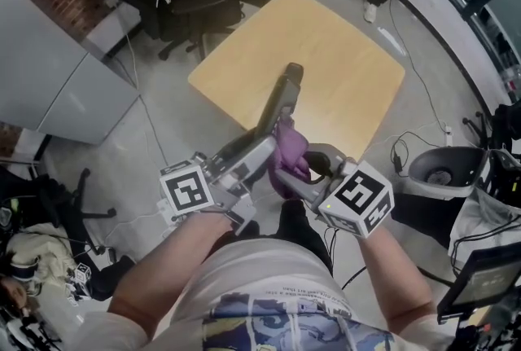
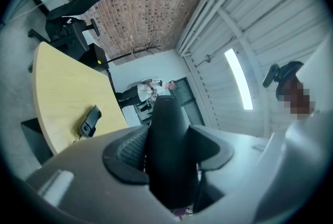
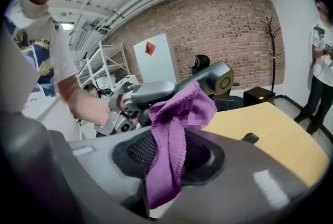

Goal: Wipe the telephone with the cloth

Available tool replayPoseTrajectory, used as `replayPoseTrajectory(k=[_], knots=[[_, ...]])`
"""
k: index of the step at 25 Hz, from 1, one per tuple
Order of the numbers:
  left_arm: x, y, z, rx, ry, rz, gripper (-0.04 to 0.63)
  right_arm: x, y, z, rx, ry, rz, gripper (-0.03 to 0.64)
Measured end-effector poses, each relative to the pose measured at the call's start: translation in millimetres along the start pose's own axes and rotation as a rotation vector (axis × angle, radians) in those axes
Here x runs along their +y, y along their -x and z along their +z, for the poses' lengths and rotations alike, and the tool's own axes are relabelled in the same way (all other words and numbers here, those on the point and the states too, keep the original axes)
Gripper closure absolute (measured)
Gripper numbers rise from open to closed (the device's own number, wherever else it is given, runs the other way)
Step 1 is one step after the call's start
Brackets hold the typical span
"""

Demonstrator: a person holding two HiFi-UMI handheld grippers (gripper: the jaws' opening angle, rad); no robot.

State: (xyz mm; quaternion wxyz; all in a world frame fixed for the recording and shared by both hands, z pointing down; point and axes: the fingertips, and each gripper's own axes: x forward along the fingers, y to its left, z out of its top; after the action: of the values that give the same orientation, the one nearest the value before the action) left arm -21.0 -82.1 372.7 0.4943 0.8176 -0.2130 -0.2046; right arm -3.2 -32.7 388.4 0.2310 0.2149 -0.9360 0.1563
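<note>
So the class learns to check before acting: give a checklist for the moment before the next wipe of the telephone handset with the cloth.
1. The left gripper clamps the telephone handset: ok.
2. The right gripper pinches the cloth: ok.
3. Cloth against handset: ok, it looks to be touching.
4. Handset held up off the table: ok.
5. Which parts are clean: cannot tell.

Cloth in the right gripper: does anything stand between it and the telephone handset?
Nothing visible does. The purple cloth, clamped in the right gripper, seems to rest against the handset held by the left gripper.
</note>
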Motion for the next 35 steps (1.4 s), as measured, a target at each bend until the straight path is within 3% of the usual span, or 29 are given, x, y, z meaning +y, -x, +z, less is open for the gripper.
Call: replayPoseTrajectory(k=[9,13,17,20,35], knots=[[-11.0,-2.6,8.9,-0.041,0.085,-0.067,0.345,29.4,4.7,-13.9,0.048,0.04,0.084,0.501],[-13.4,-4.3,4.4,-0.024,0.074,-0.066,0.345,12.4,17.2,-12.4,0.036,0.033,0.026,0.5],[-18.3,-9.5,-1.6,-0.015,0.101,-0.09,0.345,-24.8,28.6,-1.6,0.002,-0.01,-0.072,0.5],[-19.5,-12.1,-7.3,-0.007,0.118,-0.099,0.345,-39.1,28.6,6.2,-0.017,-0.031,-0.098,0.5],[-9.5,-20.6,-4.7,-0.034,0.142,-0.08,0.345,5.9,10.0,-21.3,0.073,0.021,0.032,0.5]])
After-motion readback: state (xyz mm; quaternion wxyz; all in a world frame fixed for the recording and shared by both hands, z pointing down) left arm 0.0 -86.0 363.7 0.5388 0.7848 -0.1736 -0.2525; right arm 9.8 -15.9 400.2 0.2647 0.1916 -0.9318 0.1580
